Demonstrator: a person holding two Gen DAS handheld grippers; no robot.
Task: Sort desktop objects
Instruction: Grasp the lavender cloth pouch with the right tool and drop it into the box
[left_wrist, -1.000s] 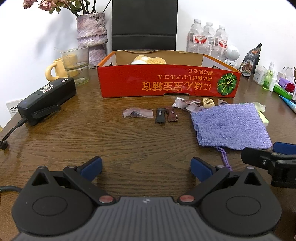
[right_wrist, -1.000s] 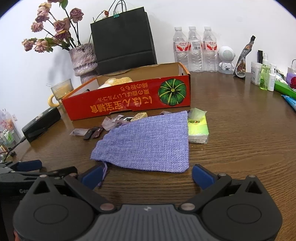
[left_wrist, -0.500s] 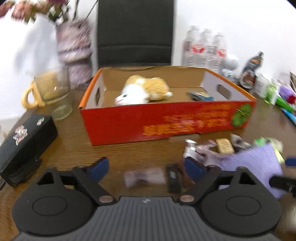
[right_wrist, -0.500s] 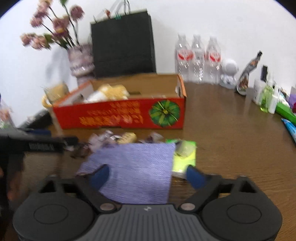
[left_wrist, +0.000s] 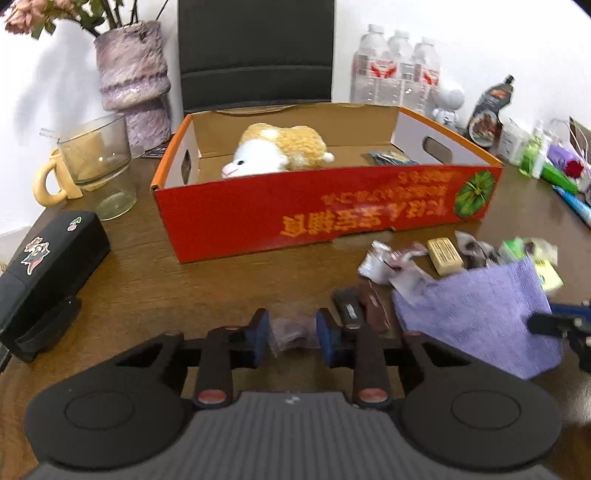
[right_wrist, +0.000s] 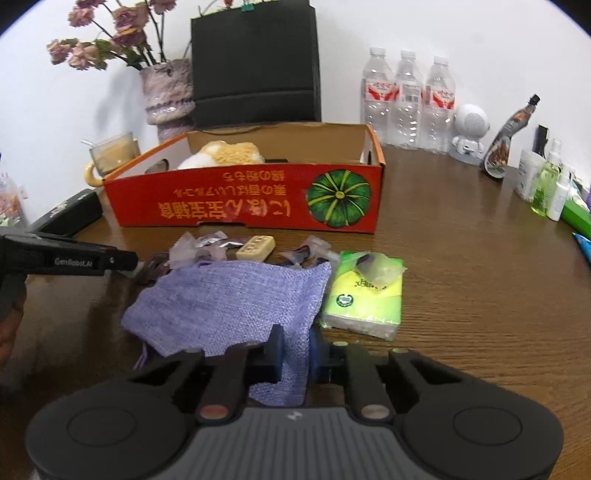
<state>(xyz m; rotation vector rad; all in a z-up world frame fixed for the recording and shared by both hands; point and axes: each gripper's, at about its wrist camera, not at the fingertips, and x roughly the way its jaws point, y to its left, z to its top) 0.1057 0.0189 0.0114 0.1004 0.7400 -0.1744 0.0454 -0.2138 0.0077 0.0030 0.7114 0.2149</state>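
In front of the red cardboard box, a small crinkled wrapper is pinched between the just-closed jaws of the left gripper, while to its right the purple cloth pouch is clamped at its near edge by the right gripper, also just closed

Left gripper tilted down toward the table, jaws just drawn in, blue pads pressing a small wrapped sweet from both sides. Right gripper tilted down likewise, jaws just closed nearly together, pinching the near edge of the purple cloth pouch. Grippers side by side, left one's dark finger seen at the right view's left edge.
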